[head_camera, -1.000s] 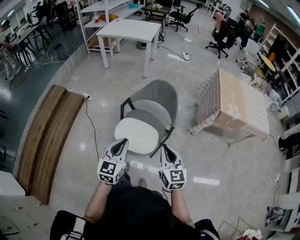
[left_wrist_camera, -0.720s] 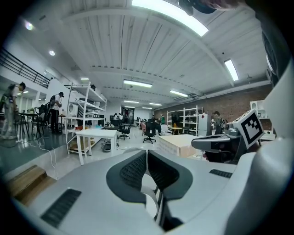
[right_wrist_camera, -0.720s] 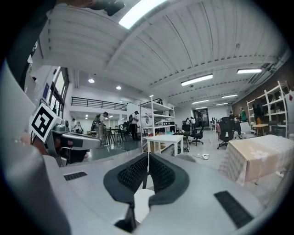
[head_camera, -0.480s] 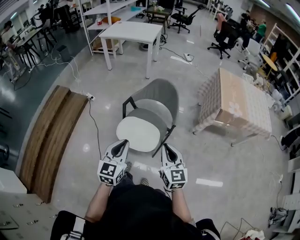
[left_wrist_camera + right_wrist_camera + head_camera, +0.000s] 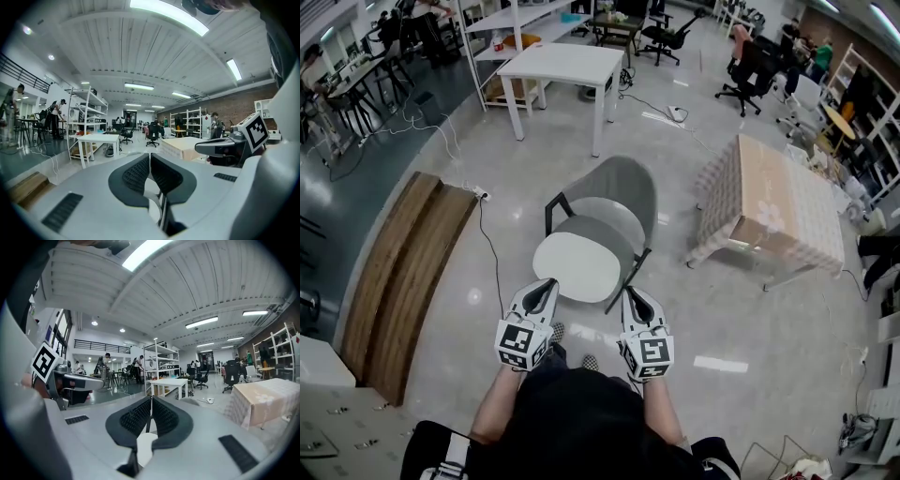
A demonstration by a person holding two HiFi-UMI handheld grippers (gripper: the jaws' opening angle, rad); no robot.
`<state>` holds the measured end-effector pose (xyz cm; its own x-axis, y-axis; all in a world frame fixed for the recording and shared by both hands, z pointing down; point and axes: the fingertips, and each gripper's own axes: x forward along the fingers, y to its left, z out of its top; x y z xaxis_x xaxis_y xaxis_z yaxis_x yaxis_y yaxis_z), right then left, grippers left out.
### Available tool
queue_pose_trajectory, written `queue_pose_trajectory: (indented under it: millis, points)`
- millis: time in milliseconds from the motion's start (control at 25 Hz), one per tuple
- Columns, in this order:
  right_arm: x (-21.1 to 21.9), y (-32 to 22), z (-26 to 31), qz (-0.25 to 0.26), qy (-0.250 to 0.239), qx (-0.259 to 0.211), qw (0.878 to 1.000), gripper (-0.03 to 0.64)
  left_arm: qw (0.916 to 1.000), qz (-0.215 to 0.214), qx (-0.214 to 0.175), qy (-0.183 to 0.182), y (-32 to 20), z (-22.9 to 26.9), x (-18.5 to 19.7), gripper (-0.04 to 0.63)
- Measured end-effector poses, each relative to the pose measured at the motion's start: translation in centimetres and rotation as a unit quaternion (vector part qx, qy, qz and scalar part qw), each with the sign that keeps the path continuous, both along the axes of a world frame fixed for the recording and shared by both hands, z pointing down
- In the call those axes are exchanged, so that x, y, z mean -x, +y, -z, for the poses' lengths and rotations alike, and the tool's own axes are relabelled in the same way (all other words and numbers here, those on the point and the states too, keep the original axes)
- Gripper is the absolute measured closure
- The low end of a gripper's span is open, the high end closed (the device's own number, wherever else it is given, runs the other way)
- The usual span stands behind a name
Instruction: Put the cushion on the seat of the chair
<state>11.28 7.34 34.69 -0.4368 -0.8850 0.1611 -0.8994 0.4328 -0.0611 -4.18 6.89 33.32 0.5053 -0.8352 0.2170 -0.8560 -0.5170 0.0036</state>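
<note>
A grey chair (image 5: 621,190) with dark legs stands on the floor in the head view. A white oval cushion (image 5: 576,268) lies flat on its seat. My left gripper (image 5: 547,282) is at the cushion's front left edge and my right gripper (image 5: 629,293) at the chair's front right corner. Both are shut with nothing between the pads. In the left gripper view the dark pads (image 5: 138,174) meet, and a strip of the white cushion (image 5: 152,206) shows below them. The right gripper view has its pads (image 5: 164,416) together too, over the cushion (image 5: 143,446).
A white table (image 5: 564,59) stands beyond the chair. A cloth-covered table (image 5: 769,202) is to the right. Wooden boards (image 5: 398,267) lie on the floor at the left, and a cable (image 5: 485,258) runs beside them. Office chairs (image 5: 741,70) and shelving stand farther back.
The head view has shifted slightly. Both grippers stay shut in front of the chair, and the cushion has not moved on the seat.
</note>
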Motion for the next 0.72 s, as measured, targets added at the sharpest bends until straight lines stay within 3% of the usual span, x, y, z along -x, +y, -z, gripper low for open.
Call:
queue_pose_trajectory:
  millis: [720]
  points:
    - [0.87,0.6,0.02,0.008,-0.007,0.005,1.0,0.584,1.0,0.002,0.006,-0.001,0.78,-0.07,0.82,0.568]
